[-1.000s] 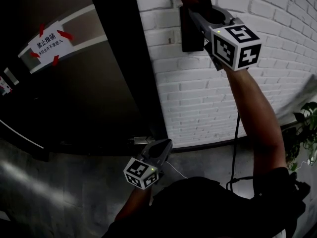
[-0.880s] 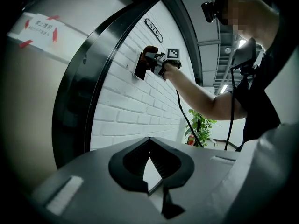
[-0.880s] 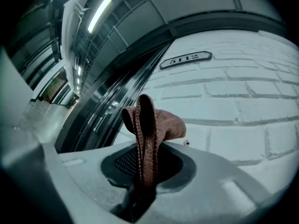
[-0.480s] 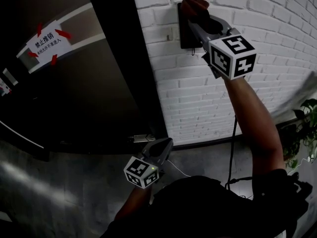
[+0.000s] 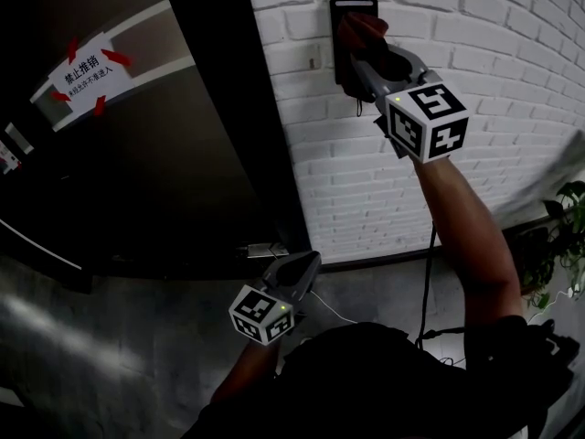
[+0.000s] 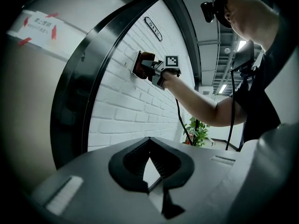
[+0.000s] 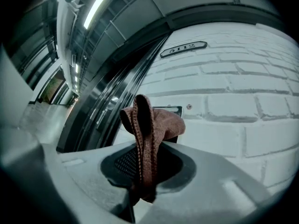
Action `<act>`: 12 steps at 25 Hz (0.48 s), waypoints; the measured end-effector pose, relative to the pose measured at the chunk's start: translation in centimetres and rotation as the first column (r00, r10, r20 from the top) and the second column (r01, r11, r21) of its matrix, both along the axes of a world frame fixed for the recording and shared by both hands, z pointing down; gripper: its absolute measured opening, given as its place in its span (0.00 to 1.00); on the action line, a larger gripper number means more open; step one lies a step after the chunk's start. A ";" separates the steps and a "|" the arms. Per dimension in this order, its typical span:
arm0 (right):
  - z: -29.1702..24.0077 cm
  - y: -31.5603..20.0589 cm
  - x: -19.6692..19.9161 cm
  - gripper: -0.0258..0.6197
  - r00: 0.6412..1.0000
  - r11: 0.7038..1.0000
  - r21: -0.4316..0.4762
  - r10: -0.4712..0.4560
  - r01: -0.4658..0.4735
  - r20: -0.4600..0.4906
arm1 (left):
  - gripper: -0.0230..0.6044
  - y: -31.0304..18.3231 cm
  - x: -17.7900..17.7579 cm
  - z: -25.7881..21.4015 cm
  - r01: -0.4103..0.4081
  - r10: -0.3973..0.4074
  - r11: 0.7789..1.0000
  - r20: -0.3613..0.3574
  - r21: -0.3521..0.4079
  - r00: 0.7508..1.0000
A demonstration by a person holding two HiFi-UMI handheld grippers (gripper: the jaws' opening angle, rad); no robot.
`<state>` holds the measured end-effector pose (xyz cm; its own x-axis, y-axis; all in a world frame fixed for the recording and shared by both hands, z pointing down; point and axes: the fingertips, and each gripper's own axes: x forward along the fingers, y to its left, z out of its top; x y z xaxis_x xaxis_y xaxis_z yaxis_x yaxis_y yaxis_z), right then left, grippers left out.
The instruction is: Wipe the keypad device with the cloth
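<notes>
Low and close to the person's body, the left hand-held gripper [image 5: 306, 265] points toward the foot of the wall; its own view [image 6: 149, 143] shows the two ribbed jaws brought together at their tips with nothing between them. The right hand-held gripper [image 5: 364, 46] is raised at the end of a stretched bare arm [image 5: 466, 218], and its jaws [image 7: 145, 169] are clamped tight on a reddish-brown cloth [image 7: 152, 122], which stands up out of them in a folded bunch. Just ahead of those jaws, the cloth [image 5: 362, 27] lies over the lower front of the keypad device [image 5: 351, 7], a black upright box fixed to the wall; from the left gripper's side the cloth looks pressed against it. In the right gripper view only the device's dark top edge [image 7: 174, 109] shows, beyond the cloth. Behind the device runs the white brick wall [image 5: 475, 53], and above the right hand-held gripper a small dark number plate [image 7: 183, 49] is mounted on it. To the left of both hand-held grippers stands a dark door [image 5: 183, 172] bearing a white notice [image 5: 87, 71] held by red tape. A thin cable [image 5: 430, 263] hangs below the right arm, and farther off to its right is a green plant [image 5: 567, 236].
</notes>
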<state>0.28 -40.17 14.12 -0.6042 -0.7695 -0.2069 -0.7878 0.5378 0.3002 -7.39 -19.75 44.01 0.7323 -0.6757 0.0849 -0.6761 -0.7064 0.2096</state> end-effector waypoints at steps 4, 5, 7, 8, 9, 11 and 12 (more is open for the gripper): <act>1.3 0.0 -0.1 0.13 1.000 1.000 -0.018 0.000 0.000 -0.005 | 0.06 0.1 0.2 0.0 -0.007 0.007 1.000 -0.001 -0.012 1.000; 1.7 0.0 -0.1 0.13 1.000 1.000 -0.021 0.001 -0.001 -0.006 | 0.06 0.2 0.2 0.0 -0.010 0.010 1.000 -0.003 -0.018 1.000; 2.3 0.0 -0.1 0.13 1.000 1.000 -0.026 0.003 -0.004 -0.012 | 0.06 0.1 0.2 0.0 -0.009 0.009 1.000 -0.002 -0.023 1.000; 2.7 -0.1 -0.1 0.13 1.000 1.000 -0.029 0.004 -0.005 -0.014 | 0.06 0.1 0.1 0.0 -0.007 0.007 1.000 -0.002 -0.022 1.000; 3.0 -0.1 -0.1 0.13 1.000 0.999 -0.033 0.004 -0.005 -0.014 | 0.06 0.1 0.1 0.0 -0.005 0.005 1.000 -0.002 -0.022 1.000; 3.7 -0.1 -0.1 0.13 1.000 0.999 -0.043 0.003 -0.004 -0.012 | 0.06 0.0 0.0 0.0 0.000 0.000 1.000 -0.002 -0.021 1.000; 4.0 -0.1 0.0 0.13 1.000 0.999 -0.046 0.005 -0.005 -0.013 | 0.06 0.1 0.0 0.0 0.001 -0.001 1.000 -0.002 -0.021 1.000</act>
<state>0.25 -40.23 18.15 -0.6029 -0.7810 -0.1630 -0.7865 0.5476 0.2856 -7.42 -19.70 43.98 0.7315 -0.6748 0.0977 -0.6766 -0.7009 0.2258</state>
